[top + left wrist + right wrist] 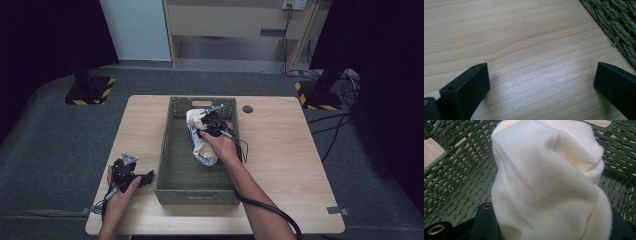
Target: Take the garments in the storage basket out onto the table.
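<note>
Right claw [209, 121] pinching white cloth [544, 182] over green basket [172, 165], left claw [541, 85] spread on table [511, 37]

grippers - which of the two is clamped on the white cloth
The right gripper, over the green basket, shut on the white cloth. The left gripper rests open on the table.

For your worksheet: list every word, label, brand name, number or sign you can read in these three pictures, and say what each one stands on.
None can be read.
The white cloth, green woven basket and wooden table bear no lettering.
The yellow-and-black hazard stripes on the stand bases are a pattern, not text.
The wall socket plate is too small to read.
</note>
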### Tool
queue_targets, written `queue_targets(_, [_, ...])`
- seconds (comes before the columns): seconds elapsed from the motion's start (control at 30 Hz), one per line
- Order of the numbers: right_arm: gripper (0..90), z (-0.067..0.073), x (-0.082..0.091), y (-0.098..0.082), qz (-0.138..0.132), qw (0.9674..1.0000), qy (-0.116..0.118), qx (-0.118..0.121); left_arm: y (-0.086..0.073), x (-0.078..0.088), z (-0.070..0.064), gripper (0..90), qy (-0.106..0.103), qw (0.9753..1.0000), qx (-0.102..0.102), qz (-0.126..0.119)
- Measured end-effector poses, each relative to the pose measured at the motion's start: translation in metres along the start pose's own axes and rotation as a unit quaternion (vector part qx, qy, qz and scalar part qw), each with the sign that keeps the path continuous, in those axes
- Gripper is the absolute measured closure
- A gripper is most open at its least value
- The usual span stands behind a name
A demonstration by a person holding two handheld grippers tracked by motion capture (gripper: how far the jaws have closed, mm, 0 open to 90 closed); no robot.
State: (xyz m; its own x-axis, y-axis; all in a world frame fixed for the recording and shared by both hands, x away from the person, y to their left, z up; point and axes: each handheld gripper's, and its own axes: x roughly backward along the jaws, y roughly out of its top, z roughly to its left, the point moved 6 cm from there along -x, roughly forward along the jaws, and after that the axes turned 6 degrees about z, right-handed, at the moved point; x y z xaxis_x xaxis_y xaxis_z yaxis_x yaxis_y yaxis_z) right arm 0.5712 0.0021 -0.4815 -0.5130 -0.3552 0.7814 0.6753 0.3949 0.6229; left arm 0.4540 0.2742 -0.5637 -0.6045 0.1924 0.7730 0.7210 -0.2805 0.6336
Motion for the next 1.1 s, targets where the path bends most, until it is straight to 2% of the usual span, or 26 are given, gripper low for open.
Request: queue_targets(1.1, [47.5,0.002,0.032,0.004,-0.014,0.9998,-0.001,0.015,0.000,0.000,0.000,0.0,0.000,1.0000,0.000,0.000])
